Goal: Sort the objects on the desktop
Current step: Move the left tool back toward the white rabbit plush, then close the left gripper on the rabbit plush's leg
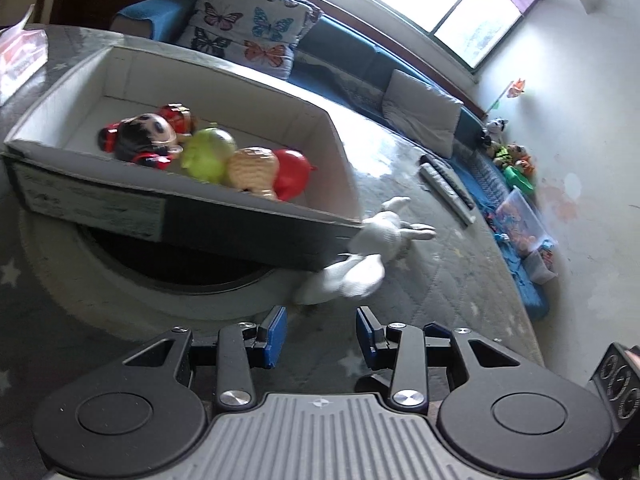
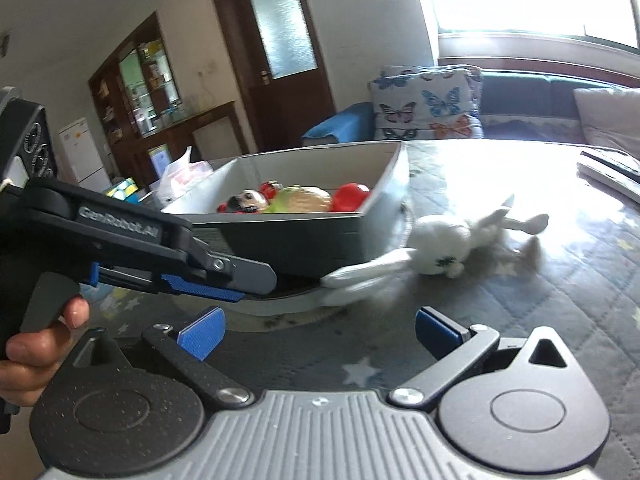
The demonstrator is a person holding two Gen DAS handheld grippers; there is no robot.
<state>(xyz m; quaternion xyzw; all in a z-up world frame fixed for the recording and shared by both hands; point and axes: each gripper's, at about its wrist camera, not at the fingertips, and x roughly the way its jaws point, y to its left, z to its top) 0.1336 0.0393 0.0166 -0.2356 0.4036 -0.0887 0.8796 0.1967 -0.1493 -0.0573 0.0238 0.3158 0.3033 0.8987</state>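
A white plush rabbit lies on the quilted table just past the near right corner of a grey cardboard box; it also shows in the right wrist view. The box holds a black-haired doll, a green toy, a tan toy and a red toy. My left gripper is open and empty, a short way before the rabbit's ears. My right gripper is wide open and empty, close to the rabbit. The left gripper shows from the side there.
Two remote controls lie at the table's far right. A tissue pack sits beyond the box at the left. A sofa with a butterfly cushion runs behind the table. The box rests over a round recess.
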